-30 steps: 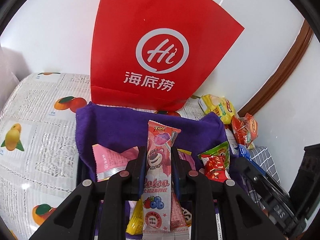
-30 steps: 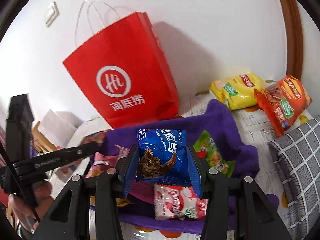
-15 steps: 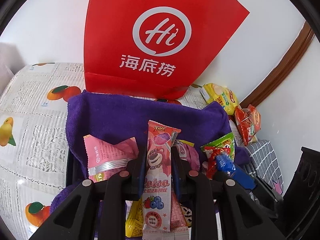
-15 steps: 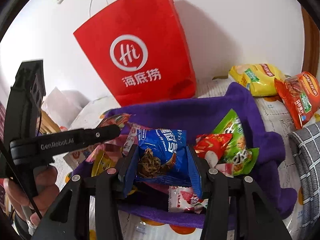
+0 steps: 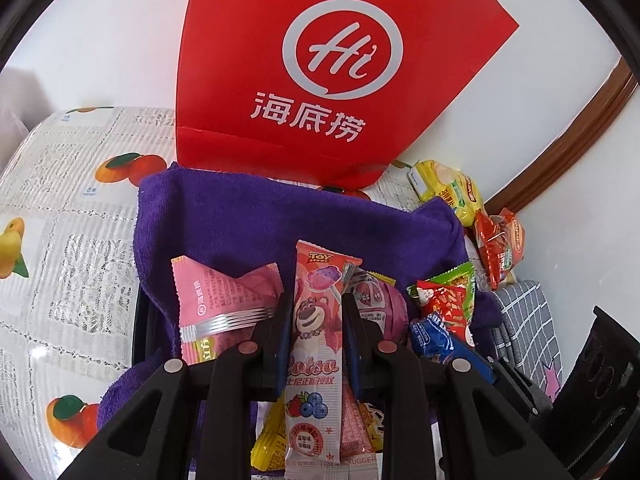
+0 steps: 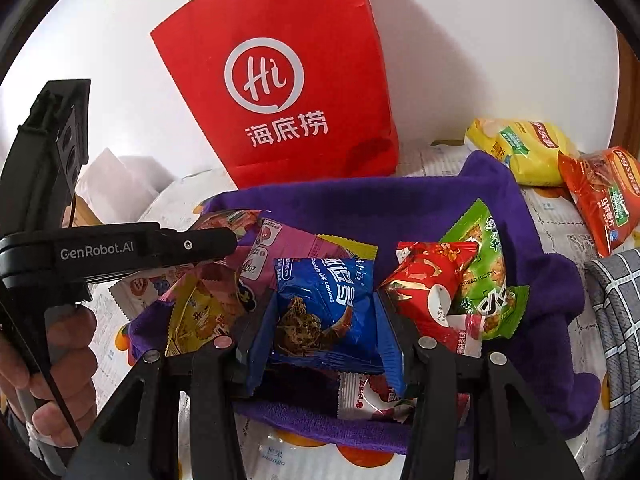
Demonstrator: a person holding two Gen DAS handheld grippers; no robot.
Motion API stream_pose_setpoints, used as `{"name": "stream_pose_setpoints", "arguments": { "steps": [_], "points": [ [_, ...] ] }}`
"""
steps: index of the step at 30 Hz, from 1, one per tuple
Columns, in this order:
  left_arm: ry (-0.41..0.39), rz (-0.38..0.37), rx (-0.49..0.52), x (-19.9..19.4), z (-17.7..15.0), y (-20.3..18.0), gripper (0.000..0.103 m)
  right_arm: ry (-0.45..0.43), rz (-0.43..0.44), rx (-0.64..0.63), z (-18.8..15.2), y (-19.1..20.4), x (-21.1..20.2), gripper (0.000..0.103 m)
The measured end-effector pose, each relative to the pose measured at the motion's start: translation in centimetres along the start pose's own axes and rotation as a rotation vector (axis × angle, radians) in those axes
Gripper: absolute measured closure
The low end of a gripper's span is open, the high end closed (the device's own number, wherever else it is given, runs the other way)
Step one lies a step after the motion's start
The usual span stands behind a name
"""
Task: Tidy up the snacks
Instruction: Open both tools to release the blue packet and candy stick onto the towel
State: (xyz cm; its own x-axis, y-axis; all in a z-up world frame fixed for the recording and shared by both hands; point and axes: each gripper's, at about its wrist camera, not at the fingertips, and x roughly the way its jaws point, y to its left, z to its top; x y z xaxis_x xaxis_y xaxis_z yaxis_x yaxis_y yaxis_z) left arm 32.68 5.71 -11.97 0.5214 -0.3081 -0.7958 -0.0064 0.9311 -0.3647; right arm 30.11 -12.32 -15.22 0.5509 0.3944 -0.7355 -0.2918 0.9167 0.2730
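Observation:
My left gripper [image 5: 314, 312] is shut on a long pink Lotso candy packet [image 5: 316, 344], held over a basket lined with a purple towel [image 5: 280, 220]. My right gripper [image 6: 326, 316] is shut on a blue chocolate chip cookie packet [image 6: 324, 312] over the same purple-lined basket [image 6: 400, 208]. The basket holds several snacks: a pink packet [image 5: 216, 296], a red packet [image 6: 428, 284], a green packet [image 6: 486, 276] and a yellow packet [image 6: 196, 316]. The left gripper shows at the left of the right wrist view [image 6: 208, 242]; the blue packet shows in the left wrist view [image 5: 430, 340].
A red paper bag [image 5: 328, 72] stands against the wall behind the basket. A yellow chip bag [image 6: 520, 148] and an orange chip bag [image 6: 600, 196] lie at the right on the fruit-print tablecloth [image 5: 60, 208]. A grey checked cloth [image 6: 616, 320] lies at far right.
Both grippers have moved forward and down over the basket with their packets held. The red bag looms larger, and the two grippers have come closer together.

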Motion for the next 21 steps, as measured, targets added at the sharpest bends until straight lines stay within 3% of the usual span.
{"name": "stream_pose_setpoints", "arguments": {
  "steps": [21],
  "points": [
    [0.007,0.007,0.01,0.23,-0.04,-0.18,0.08,-0.019,0.003,0.012,-0.08,-0.27,-0.08,0.049]
  ]
}}
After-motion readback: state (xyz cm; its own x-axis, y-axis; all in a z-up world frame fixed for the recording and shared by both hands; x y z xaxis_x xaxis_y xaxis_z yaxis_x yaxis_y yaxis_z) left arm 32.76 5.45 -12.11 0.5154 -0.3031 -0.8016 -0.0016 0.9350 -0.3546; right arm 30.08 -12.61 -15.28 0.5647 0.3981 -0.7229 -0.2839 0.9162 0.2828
